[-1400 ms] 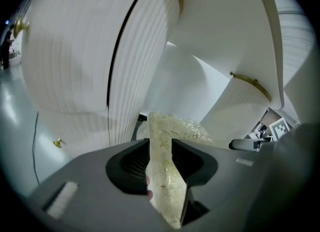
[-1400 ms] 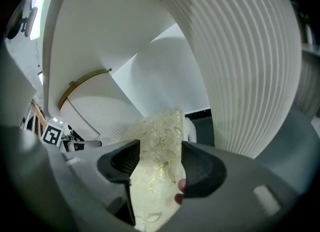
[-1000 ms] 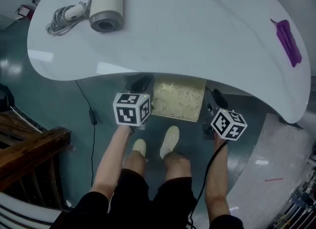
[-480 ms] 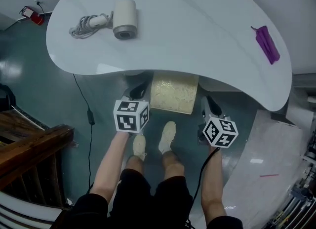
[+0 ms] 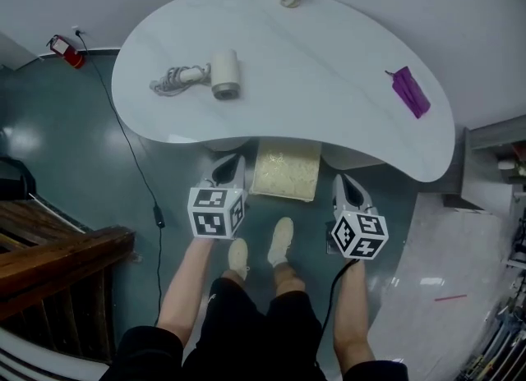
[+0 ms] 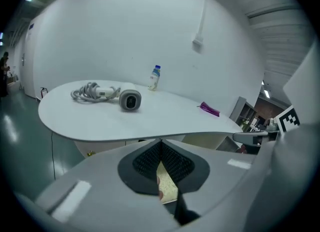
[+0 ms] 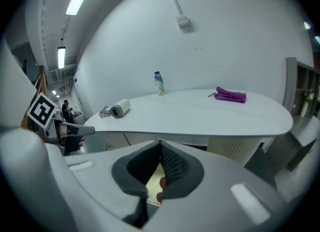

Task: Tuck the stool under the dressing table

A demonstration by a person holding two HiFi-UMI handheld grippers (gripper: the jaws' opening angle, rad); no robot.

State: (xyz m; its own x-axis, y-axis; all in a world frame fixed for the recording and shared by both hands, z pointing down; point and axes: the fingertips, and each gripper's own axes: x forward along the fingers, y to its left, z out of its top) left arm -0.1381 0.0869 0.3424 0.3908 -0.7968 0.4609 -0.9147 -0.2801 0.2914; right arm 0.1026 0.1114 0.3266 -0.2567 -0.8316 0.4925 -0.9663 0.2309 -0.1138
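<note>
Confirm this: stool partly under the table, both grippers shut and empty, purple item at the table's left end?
Wrong on one point: the head view shows the purple item at the table's right end. The stool sits partly under the table, and the left gripper and right gripper are shut and empty.

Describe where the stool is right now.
In the head view, the stool sits at centre, its far end beneath the near edge of the white dressing table, just ahead of the person's shoes.
</note>
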